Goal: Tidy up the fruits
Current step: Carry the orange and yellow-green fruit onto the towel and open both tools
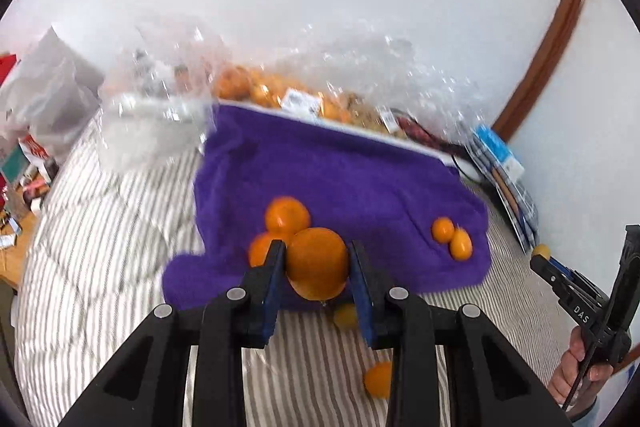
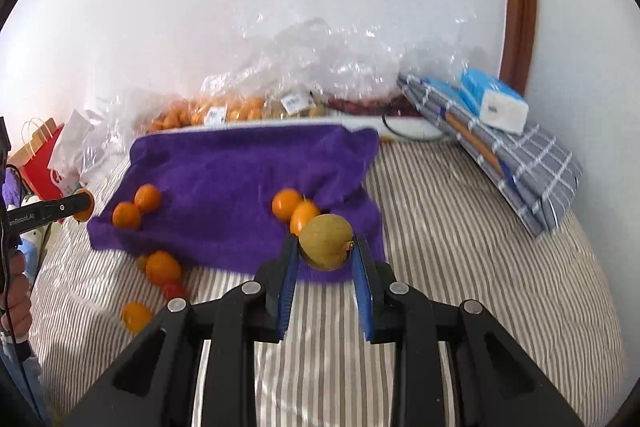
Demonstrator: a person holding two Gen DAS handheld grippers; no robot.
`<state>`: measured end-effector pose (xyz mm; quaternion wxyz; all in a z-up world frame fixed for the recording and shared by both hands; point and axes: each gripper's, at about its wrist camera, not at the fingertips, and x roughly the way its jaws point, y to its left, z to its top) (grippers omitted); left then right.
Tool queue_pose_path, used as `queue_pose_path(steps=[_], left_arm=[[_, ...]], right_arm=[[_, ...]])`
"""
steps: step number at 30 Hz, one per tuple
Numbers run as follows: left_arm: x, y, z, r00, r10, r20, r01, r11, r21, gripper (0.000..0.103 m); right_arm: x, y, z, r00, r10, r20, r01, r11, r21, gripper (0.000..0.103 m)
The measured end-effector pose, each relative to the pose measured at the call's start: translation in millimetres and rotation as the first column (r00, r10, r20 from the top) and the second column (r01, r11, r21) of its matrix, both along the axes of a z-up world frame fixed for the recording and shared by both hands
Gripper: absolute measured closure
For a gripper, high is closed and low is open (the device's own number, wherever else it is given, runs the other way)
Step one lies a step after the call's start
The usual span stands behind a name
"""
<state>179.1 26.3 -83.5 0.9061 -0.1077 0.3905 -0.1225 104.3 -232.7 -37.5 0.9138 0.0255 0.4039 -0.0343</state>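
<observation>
My left gripper (image 1: 317, 259) is shut on an orange (image 1: 317, 265), held above the near edge of a purple towel (image 1: 340, 179). Two more oranges (image 1: 287, 215) lie on the towel just behind it, and two small ones (image 1: 452, 237) sit at its right. My right gripper (image 2: 326, 247) is shut on a yellowish-green round fruit (image 2: 326, 239) over the towel's (image 2: 240, 179) near right corner. Two oranges (image 2: 296, 209) rest right behind that fruit, and another pair (image 2: 136, 207) lies at the towel's left. Loose oranges (image 2: 162, 267) sit on the striped bedcover.
Clear plastic bags of oranges (image 2: 208, 115) line the wall behind the towel. A folded checked cloth (image 2: 520, 163) with a blue tissue pack (image 2: 494, 99) lies at right. A red paper bag (image 2: 38, 163) stands at left. The striped bedcover (image 2: 460, 227) spreads around.
</observation>
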Motion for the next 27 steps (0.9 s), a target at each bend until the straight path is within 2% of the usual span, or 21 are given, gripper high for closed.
queue_pose_path(steps=[5,17,22,27], left_arm=[[23.3,5.3,3.7,0.999,0.035,0.024,-0.035,0.999,-0.010,0.073],[78.6,3.2,4.5,0.996,0.072,0.059,-0.072,0.997,-0.013,0.073],[88.1,9.0,-13.5,0.995,0.082,0.047,-0.080,0.995,-0.053,0.073],[96.5,6.6,-33.3,0.997,0.074,0.002,-0.074,0.996,-0.044,0.073]], right_arm=[[31.7,5.3,1.2,1.000,0.023,0.013,-0.023,0.999,0.027,0.077],[106.4,14.6,-10.0,0.998,0.058,0.024,-0.058,0.998,0.012,0.077],[123.5,14.6,-26.8,0.998,0.066,0.009,-0.066,0.998,0.018,0.077],[133.0,13.1,-51.3,0.996,0.080,-0.035,-0.078,0.995,0.064,0.077]])
